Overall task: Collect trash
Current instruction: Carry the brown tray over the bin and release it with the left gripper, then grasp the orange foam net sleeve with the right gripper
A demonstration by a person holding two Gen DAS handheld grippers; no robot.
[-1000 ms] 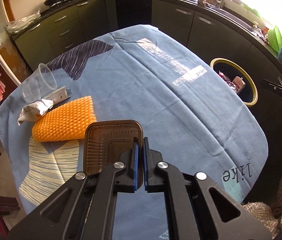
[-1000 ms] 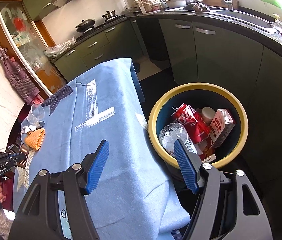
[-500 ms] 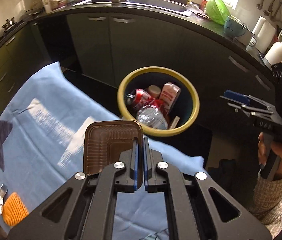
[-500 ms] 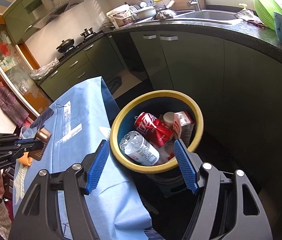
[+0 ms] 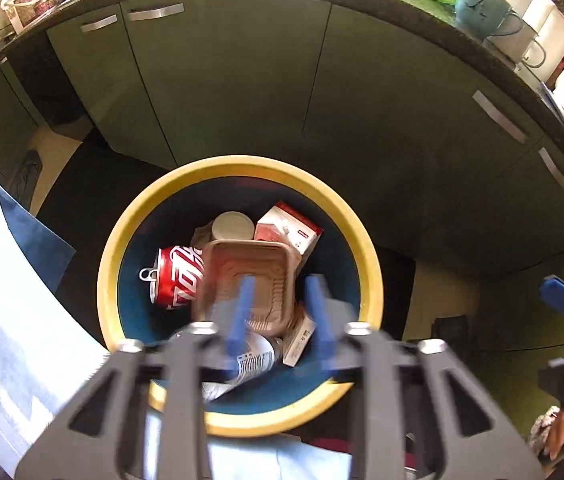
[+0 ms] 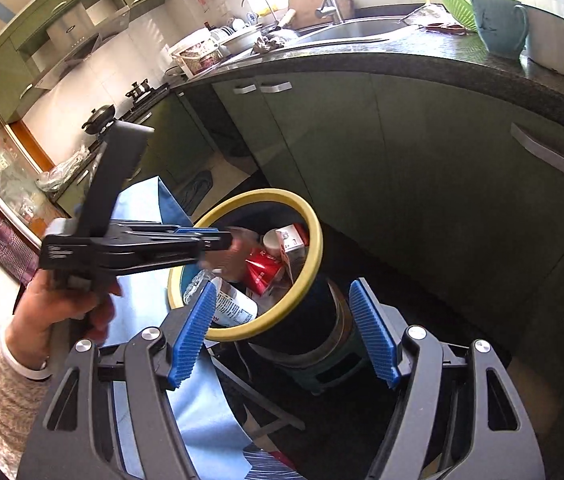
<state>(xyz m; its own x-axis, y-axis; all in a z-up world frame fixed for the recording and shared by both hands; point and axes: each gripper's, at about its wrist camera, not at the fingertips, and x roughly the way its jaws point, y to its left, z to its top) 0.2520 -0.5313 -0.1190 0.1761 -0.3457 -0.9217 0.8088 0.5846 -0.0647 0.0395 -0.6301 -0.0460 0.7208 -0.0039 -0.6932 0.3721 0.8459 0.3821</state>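
Looking down along my left gripper (image 5: 280,312), I read its blue pads as parted and blurred; the jaws have just been opening, and nothing is pinched between them. Just past the fingertips the brown ribbed plastic tray (image 5: 252,282) sits free of the pads, inside the yellow rim of the dark round trash bin (image 5: 368,248), lying over the other rubbish. Whether it has fully come to rest I cannot tell; its outline is slightly smeared.

Under and around the tray: a clear plastic bottle with a printed label (image 5: 250,360) at the near side of the bin, a red soda can (image 5: 176,278) on its side against the left wall, a red-and-white carton (image 5: 292,230) toward the far side, and a round pale lid (image 5: 233,226) beside that carton.

My right gripper (image 6: 284,334) is released, blue ribbed pads wide apart and empty, held near the bin on its right side. From its camera I see my left hand (image 6: 68,306) in a knit sleeve gripping the left tool's handle, fingers reaching over the bin's rim.

A light blue cloth (image 5: 14,336) covers the table; its edge lies just beside the bin. Beyond the bin stand green kitchen cabinets (image 5: 242,80) under a dark speckled counter.
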